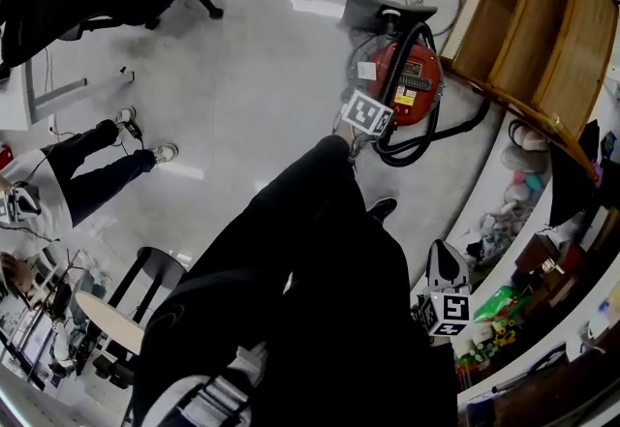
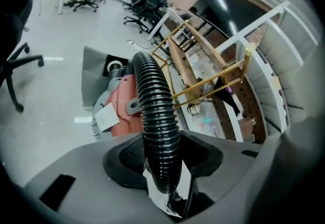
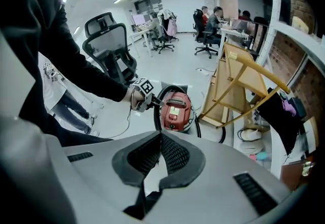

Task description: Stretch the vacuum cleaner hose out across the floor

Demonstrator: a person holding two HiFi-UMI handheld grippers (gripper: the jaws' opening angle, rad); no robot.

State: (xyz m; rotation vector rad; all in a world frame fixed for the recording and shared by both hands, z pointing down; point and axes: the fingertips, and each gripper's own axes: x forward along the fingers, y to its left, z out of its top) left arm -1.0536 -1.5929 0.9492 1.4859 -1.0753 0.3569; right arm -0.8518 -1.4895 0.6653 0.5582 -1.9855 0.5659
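Reaching down to the red vacuum cleaner (image 1: 412, 81) with my left gripper (image 2: 161, 142), I hold the black hose (image 2: 155, 96) tight. Its jaws are clamped on the hose, one pad on each side, just by the top of the vacuum cleaner. I think I grab it there because the hose is all curled round the vacuum cleaner, and I need a good hold before I can pull it out long. The hose bends up out of my jaws and goes over to the vacuum cleaner's body. More of it loops on the floor (image 1: 252, 57) round the vacuum cleaner.

My right gripper (image 3: 161, 136) hangs well back from the vacuum cleaner, close to my leg. Its jaws are together with nothing in them. I guess one gripper is enough to start.

The floor is pale, smooth and shiny, so the hose should slide on it easily. On the side of the vacuum cleaner away from the wooden rack (image 1: 542, 28) there is lots of open floor, good for a long hose. The wooden rack leans just beside the vacuum cleaner, so the hose could catch on it. Further off from the vacuum cleaner are office chairs (image 3: 109, 48) and people (image 3: 218, 20) sitting at work.
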